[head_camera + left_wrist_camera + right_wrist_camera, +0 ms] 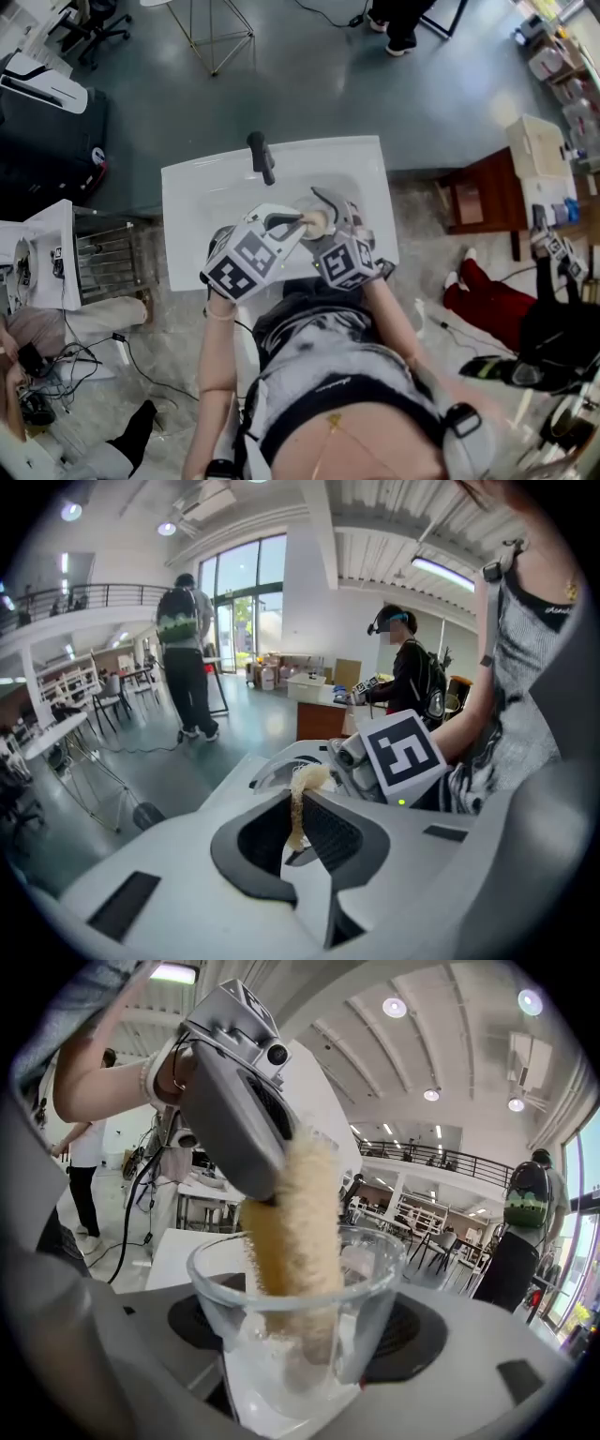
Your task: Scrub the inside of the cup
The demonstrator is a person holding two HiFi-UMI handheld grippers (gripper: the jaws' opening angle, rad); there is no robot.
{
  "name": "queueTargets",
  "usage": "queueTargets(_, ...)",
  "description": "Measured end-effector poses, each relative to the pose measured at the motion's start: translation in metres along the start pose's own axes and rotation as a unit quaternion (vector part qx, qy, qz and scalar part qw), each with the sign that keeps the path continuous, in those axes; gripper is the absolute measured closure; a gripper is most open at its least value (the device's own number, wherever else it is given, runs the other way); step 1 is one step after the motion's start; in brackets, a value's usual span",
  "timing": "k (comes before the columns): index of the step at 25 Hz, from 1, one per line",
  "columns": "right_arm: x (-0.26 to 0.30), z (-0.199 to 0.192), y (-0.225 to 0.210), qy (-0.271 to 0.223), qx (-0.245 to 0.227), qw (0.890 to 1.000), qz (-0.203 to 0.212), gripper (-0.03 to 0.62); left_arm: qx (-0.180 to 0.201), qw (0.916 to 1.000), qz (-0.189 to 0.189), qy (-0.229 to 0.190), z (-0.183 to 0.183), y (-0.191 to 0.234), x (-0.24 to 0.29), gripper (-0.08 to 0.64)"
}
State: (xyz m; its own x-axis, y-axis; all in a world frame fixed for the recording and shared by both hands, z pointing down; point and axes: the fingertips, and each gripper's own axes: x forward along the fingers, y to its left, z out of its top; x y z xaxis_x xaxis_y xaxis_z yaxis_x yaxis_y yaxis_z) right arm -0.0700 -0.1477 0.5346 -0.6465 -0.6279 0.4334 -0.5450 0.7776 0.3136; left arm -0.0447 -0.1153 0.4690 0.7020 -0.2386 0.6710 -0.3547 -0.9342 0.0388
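Clear, glossy glass cup; rough, fibrous scrubber — matt.

L gripper pinched near-shut, R gripper wide, tips prob. close together

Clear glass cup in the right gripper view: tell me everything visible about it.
The clear glass cup is a plain tumbler with a round open rim, mouth up, no handle in view. The right gripper clamps it, a dark pad on each side wall. A tan fibrous scrubber, held by the left gripper, hangs into it, reaching near the bottom. Its lower inside looks cloudy.
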Motion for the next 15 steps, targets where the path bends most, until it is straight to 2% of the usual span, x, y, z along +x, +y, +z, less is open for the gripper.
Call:
queueTargets(3,-0.002,0.004,-0.001,-0.006,-0.001,1.000,-0.002,0.195,0.046,0.9978,0.040,0.028,-0.001,0.010,0.011,0.523)
queueTargets(6,-0.002,0.006,0.003,-0.010,-0.012,1.000,-0.002,0.195,0.083,0.9914,0.044,0.092,-0.011,0.006,0.029,0.522)
queueTargets(9,-0.004,0.002,0.004,-0.001,-0.019,1.000,-0.002,0.195,0.076,0.9888,0.015,0.128,-0.016,-0.004,0.036,0.523)
queueTargets(12,-0.005,-0.002,0.004,-0.001,-0.019,1.000,-0.006,0.195,0.053,0.9882,-0.032,0.140,-0.022,-0.015,0.035,0.525)
queueTargets(15,-0.004,-0.004,0.009,0.000,-0.028,1.000,-0.002,0.195,0.050,0.9864,-0.054,0.147,-0.025,-0.022,0.029,0.526)
